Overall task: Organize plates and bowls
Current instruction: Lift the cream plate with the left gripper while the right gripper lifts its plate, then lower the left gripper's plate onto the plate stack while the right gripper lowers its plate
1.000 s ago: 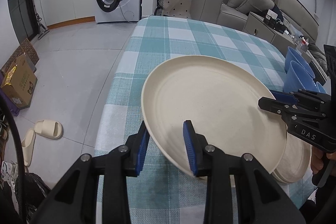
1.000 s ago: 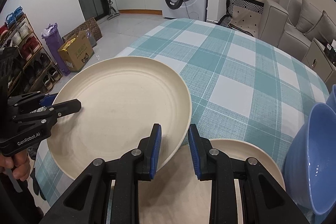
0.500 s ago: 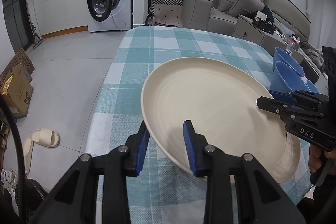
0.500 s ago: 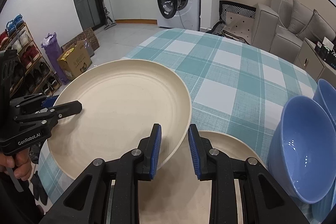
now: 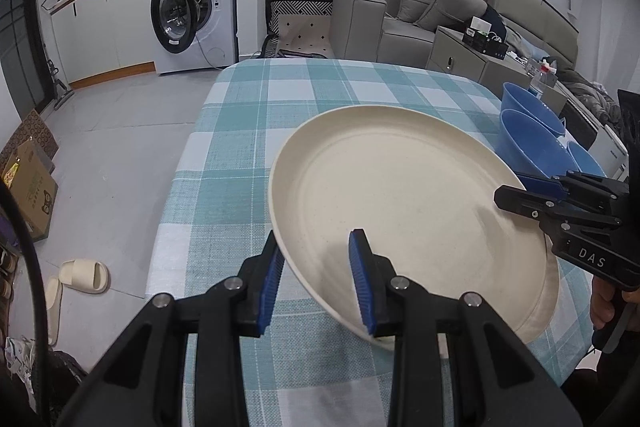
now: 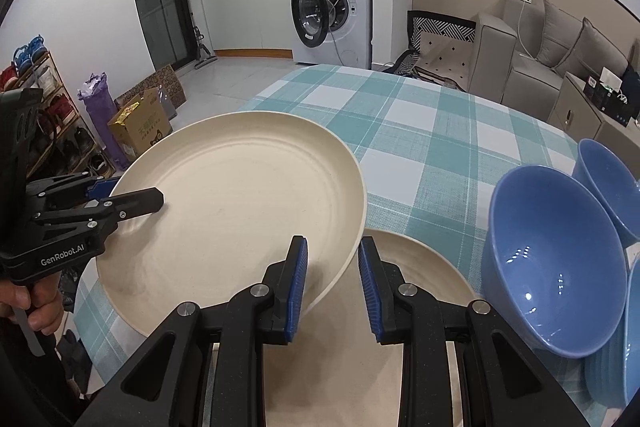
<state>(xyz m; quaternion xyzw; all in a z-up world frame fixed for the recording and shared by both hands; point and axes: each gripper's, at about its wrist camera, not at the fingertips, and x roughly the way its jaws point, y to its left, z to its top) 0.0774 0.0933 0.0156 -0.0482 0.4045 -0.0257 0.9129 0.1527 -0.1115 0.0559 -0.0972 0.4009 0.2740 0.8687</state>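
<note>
Gripping opposite rims, the left gripper (image 5: 316, 279) and right gripper (image 6: 332, 287) are both clamped on the cream plate (image 6: 236, 211), held above the lower plate (image 6: 416, 267); keeping it level should let it settle squarely.

Matt cream plate (image 6: 240, 203); glossy blue bowl (image 6: 556, 267); woven checked tablecloth (image 5: 248, 131).

Two round cream plates are visible: one large cream plate (image 6: 240, 203) raised above the checked tabletop (image 6: 420, 131), and a second cream plate (image 6: 420, 267) lying on it. Three glossy blue bowls sit alongside: the nearest blue bowl (image 6: 556, 267), a second (image 6: 612, 179) behind it, and a third (image 6: 634, 327) partly cut off. Two black tools, a left tool (image 5: 316, 281) and a right tool (image 6: 333, 283), are present.
</note>
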